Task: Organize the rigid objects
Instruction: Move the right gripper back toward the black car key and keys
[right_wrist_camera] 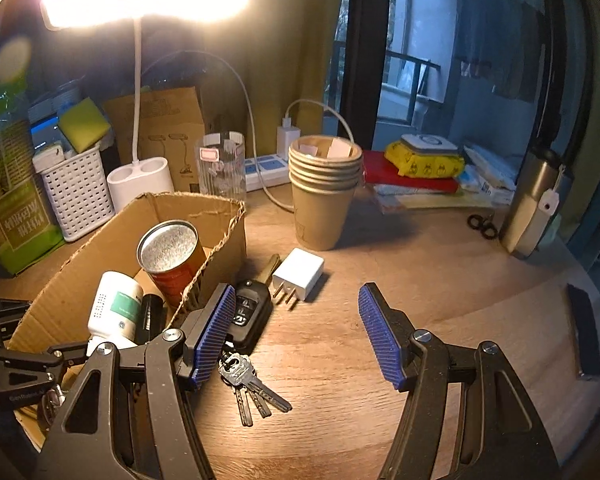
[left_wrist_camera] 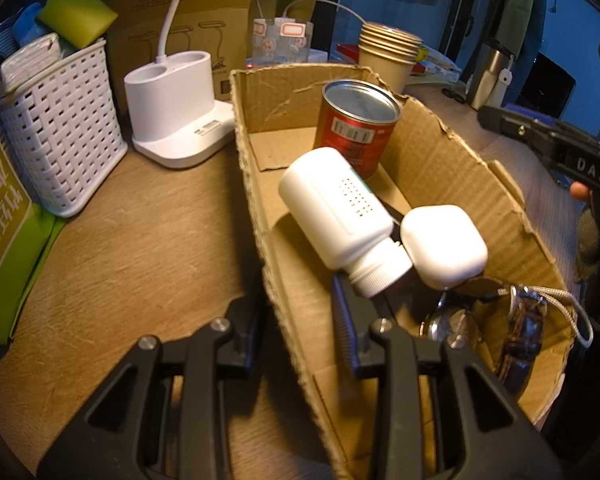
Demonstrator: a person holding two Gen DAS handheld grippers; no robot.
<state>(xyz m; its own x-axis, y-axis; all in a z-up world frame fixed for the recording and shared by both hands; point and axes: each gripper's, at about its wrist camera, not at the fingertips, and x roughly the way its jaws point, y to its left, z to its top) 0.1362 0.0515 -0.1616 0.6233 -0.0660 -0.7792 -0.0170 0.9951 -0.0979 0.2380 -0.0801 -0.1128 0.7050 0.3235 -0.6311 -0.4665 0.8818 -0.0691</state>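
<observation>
A cardboard box (left_wrist_camera: 452, 148) holds an upright red can (left_wrist_camera: 354, 128), a lying white bottle (left_wrist_camera: 336, 216), a white earbud case (left_wrist_camera: 444, 246) and a watch (left_wrist_camera: 520, 332). My left gripper (left_wrist_camera: 300, 336) straddles the box's near left wall, one finger outside and one inside; the wall fills the gap between the fingers. In the right wrist view my right gripper (right_wrist_camera: 298, 330) is open and empty above the desk. A car key with a key bunch (right_wrist_camera: 246, 332) lies by its left finger. A white charger plug (right_wrist_camera: 298, 274) lies just beyond, beside the box (right_wrist_camera: 224, 240).
A stack of paper cups (right_wrist_camera: 324, 188), a glass jar (right_wrist_camera: 222, 166), a white lamp base (right_wrist_camera: 140, 182), a white basket (right_wrist_camera: 78, 192) and a green pack (right_wrist_camera: 16, 216) stand behind. A steel flask (right_wrist_camera: 534, 204) and a black bar (right_wrist_camera: 584, 332) sit at the right.
</observation>
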